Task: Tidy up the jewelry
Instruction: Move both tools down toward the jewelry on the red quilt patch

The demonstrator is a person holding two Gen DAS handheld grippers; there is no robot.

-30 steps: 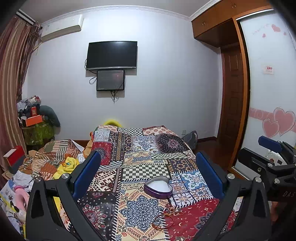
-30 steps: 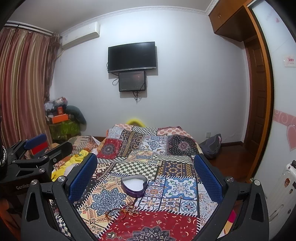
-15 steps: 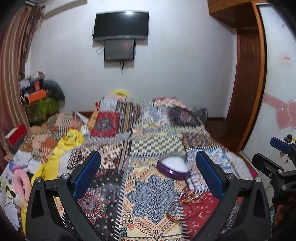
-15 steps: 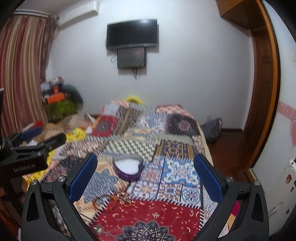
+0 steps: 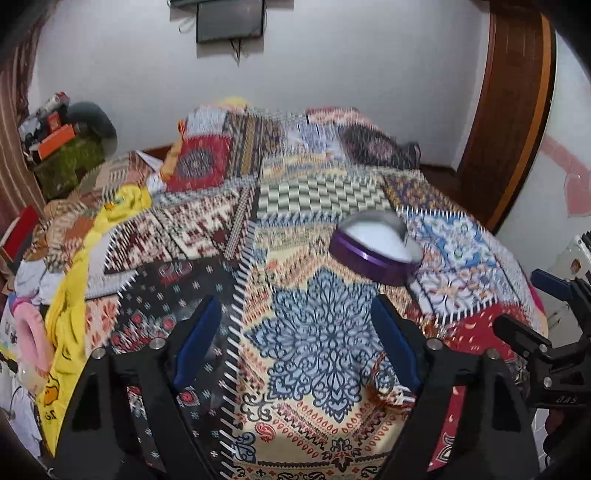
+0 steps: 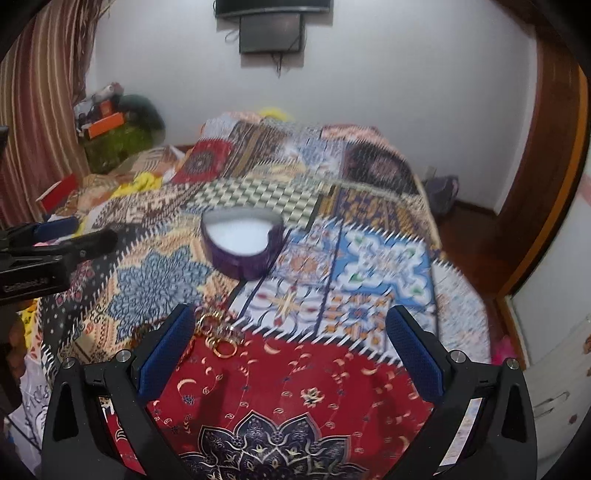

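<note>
A purple heart-shaped box [image 5: 375, 248] with a white inside sits open on the patchwork bedspread [image 5: 317, 332]; it also shows in the right wrist view [image 6: 242, 245]. Gold rings and a thin chain [image 6: 218, 334] lie on the spread by the red patch, close to my right gripper's left finger. In the left wrist view this jewelry is mostly hidden behind the right finger. My left gripper [image 5: 295, 343] is open and empty above the blue medallion patch. My right gripper [image 6: 290, 350] is open and empty above the red patch.
Yellow clothing and a pink item [image 5: 31, 336] lie at the bed's left side. A cluttered green stand [image 6: 118, 140] is at the far left. A wooden door [image 5: 506, 110] and a white cabinet [image 6: 554, 350] are on the right. A screen [image 6: 271, 33] hangs on the wall.
Both grippers have tilted down and moved closer to the bed. The box and the jewelry now appear larger and nearer. The views are motion-blurred.
</note>
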